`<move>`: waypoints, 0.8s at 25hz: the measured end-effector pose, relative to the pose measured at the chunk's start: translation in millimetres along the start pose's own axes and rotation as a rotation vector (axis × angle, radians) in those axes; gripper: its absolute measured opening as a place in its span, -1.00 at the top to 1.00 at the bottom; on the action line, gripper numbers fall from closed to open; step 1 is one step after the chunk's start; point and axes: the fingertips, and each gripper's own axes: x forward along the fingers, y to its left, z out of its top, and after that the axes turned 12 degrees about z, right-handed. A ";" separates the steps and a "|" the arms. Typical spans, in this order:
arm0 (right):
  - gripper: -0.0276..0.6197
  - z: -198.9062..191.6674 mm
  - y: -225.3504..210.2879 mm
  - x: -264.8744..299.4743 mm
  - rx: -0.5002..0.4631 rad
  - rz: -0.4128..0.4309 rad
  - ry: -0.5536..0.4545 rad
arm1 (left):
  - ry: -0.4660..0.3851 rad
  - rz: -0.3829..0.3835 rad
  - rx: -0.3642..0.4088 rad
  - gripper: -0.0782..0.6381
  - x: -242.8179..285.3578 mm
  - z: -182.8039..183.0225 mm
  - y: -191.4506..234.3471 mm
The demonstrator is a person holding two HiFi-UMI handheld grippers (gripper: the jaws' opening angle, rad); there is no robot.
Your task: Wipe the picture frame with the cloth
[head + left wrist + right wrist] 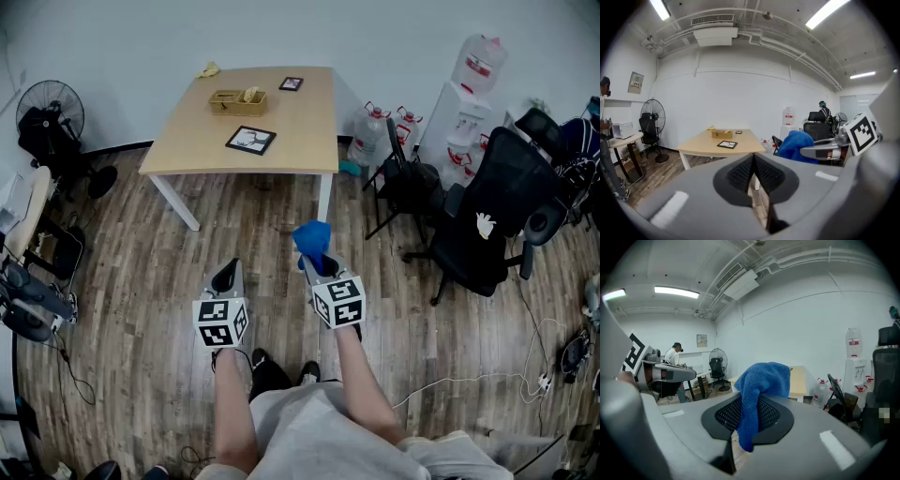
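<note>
The picture frame (250,140) lies flat on the near half of the light wooden surface (300,131), dark-edged with a pale picture inside, and nothing touches it. Beyond it on the same surface stands a shallow wooden box (237,100), and a smaller frame (291,83) lies near the far edge.

The blue cloth (312,238) is well apart from the frame, out over the plank floor (141,262). It is pinched in the right tool (750,418), whose jaws are closed on a fold of it. Most of the cloth bunches up above the jaw tips, and a narrow tail hangs down between them.

The left tool (753,165) is level with the right one and just beside it. Its jaws are pressed together with nothing between them.

To the right of the surface stand water bottles (370,131) and a black office chair (487,225). A fan (49,108) stands to its left.
</note>
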 end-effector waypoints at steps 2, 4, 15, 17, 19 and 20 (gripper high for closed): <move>0.77 3.6 -3.4 -0.9 -0.008 0.006 -0.003 | 0.001 0.006 0.000 0.64 2.3 0.2 -1.5; 0.77 6.0 -6.0 -2.7 -0.015 0.012 -0.004 | 0.000 0.015 -0.005 0.64 3.8 1.5 -2.1; 0.77 3.4 -21.8 -11.0 0.052 0.023 -0.051 | 0.007 0.025 -0.010 0.64 2.6 -3.3 1.9; 0.77 0.1 -26.1 -9.2 0.068 0.028 -0.049 | 0.014 0.025 -0.007 0.64 7.8 -5.2 3.8; 0.77 1.4 -29.5 -3.0 0.070 0.028 -0.046 | 0.012 0.023 -0.003 0.64 15.3 -2.1 7.1; 0.77 2.7 -31.2 1.1 0.070 0.029 -0.046 | 0.010 0.021 -0.001 0.64 20.0 0.1 8.9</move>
